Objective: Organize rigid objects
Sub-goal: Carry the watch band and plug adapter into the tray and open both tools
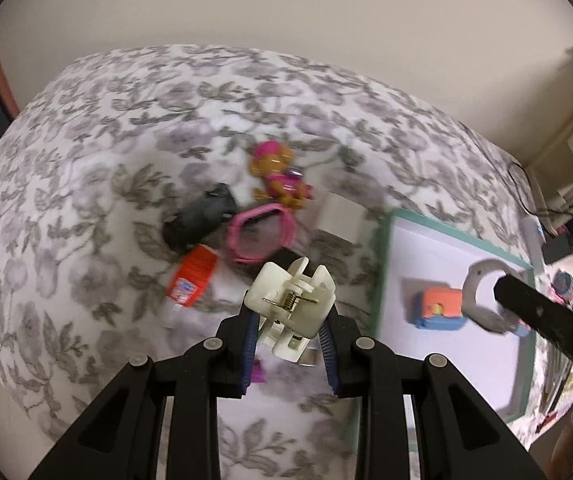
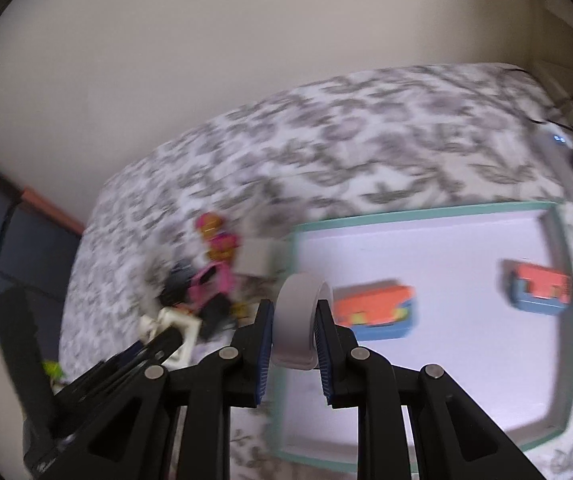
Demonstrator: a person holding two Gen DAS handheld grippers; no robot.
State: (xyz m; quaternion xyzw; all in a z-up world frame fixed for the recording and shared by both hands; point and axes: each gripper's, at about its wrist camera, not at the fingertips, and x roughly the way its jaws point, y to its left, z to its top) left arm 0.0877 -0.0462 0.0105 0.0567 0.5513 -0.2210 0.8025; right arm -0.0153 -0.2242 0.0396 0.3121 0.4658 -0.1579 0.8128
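My left gripper [image 1: 288, 322] is shut on a cream hair claw clip [image 1: 290, 302] and holds it above the floral bedspread. My right gripper [image 2: 294, 320] is shut on a white tape roll [image 2: 300, 316] above the left edge of a green-rimmed white tray [image 2: 426, 210]. In the left wrist view the right gripper [image 1: 502, 292] holds the roll [image 1: 482, 292] over the tray [image 1: 384, 280]. Two orange-and-blue blocks [image 2: 374, 312] [image 2: 542, 288] lie in the tray. On the bed lie a pink dog figure [image 1: 278, 176], a pink bracelet [image 1: 260, 232], a black object [image 1: 202, 216], an orange tube [image 1: 192, 278] and a white cube [image 1: 340, 218].
The bed [image 1: 86, 140] meets a beige wall behind. A white device with cables and dark boxes [image 1: 558, 240] sits past the tray at the right. A dark panel and an orange edge [image 2: 50, 208] stand left of the bed.
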